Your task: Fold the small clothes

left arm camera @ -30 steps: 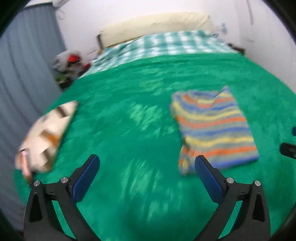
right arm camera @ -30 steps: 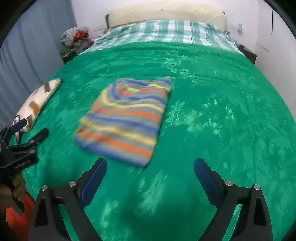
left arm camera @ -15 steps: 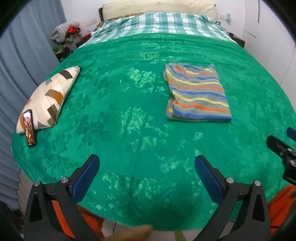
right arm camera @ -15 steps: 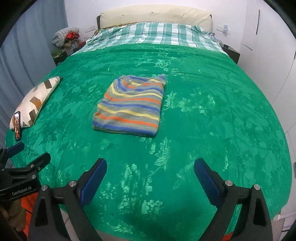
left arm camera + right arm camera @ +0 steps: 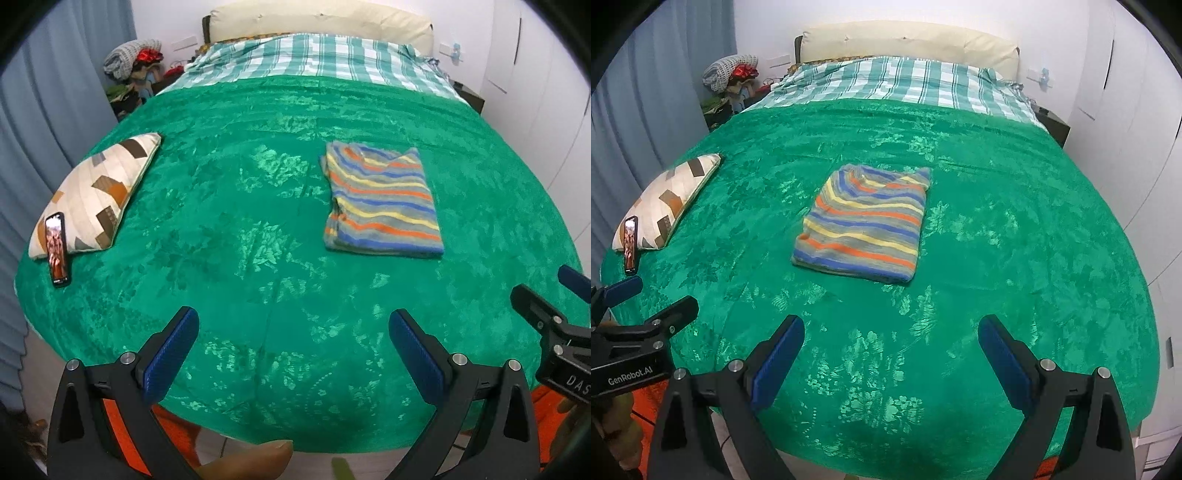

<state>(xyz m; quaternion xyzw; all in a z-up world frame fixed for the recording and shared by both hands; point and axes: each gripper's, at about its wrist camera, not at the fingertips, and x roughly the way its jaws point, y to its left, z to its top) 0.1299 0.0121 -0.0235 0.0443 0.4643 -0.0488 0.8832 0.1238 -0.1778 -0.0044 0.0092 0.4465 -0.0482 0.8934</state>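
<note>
while the striped garment [image 5: 382, 203] lies folded on the green blanket [image 5: 240, 221], we hold both grippers near the bed's foot. our left gripper [image 5: 291, 332] and right gripper [image 5: 890, 339] are wide apart (nothing between their fingers).

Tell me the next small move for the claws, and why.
Probably none on the shirt: it already lies folded in a neat rectangle on the blanket. Both the left claw and right claw are open, empty and back at the bed's foot; keep them clear.

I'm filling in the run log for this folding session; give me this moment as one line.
stage: fold done | striped garment: folded, flat on green blanket | left gripper: open, empty | right gripper: open, empty
</note>
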